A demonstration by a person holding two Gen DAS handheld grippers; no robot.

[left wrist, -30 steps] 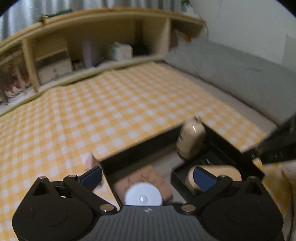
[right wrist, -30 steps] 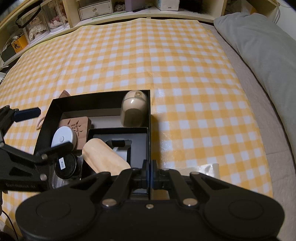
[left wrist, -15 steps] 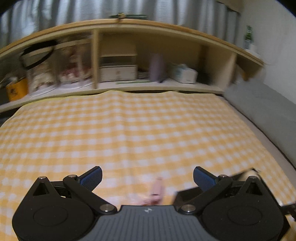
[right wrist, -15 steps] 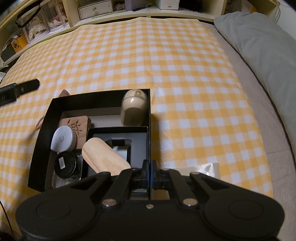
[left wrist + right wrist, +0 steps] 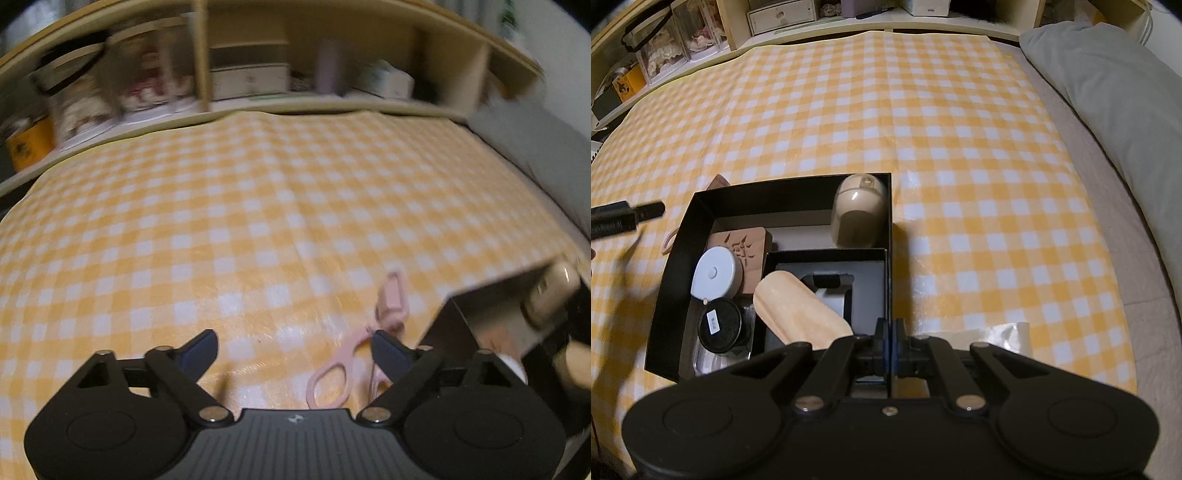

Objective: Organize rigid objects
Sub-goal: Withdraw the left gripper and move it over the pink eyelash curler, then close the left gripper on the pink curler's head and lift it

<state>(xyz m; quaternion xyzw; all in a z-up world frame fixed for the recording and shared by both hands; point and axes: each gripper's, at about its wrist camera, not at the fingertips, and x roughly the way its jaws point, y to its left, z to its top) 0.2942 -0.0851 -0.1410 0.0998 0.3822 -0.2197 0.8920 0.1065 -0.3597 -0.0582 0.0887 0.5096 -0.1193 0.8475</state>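
Note:
Pink scissors [image 5: 364,338] lie on the yellow checked cloth just left of a black box [image 5: 683,258]; a bit of their handle shows in the right wrist view [image 5: 669,242]. My left gripper [image 5: 293,349] is open and empty, low over the cloth, its right finger [image 5: 388,350] beside the scissors; one finger shows in the right wrist view [image 5: 646,211]. The box holds a beige mouse [image 5: 857,214], a carved wooden block [image 5: 746,247], a white round case [image 5: 714,278], a black jar [image 5: 720,325] and a wooden oval [image 5: 798,314] in a smaller inner box [image 5: 882,291]. My right gripper [image 5: 888,347] is shut and empty over the box's near edge.
A wooden shelf unit [image 5: 258,74] with boxes and small drawers runs along the far edge of the cloth. A grey pillow [image 5: 1115,122] lies on the right. A clear plastic sheet [image 5: 1004,336] lies right of the box. A small brown piece [image 5: 718,181] sticks up behind the box.
My left gripper has swung left away from the box and dropped lower, so the pink scissors now lie by its right finger. The right gripper has not moved.

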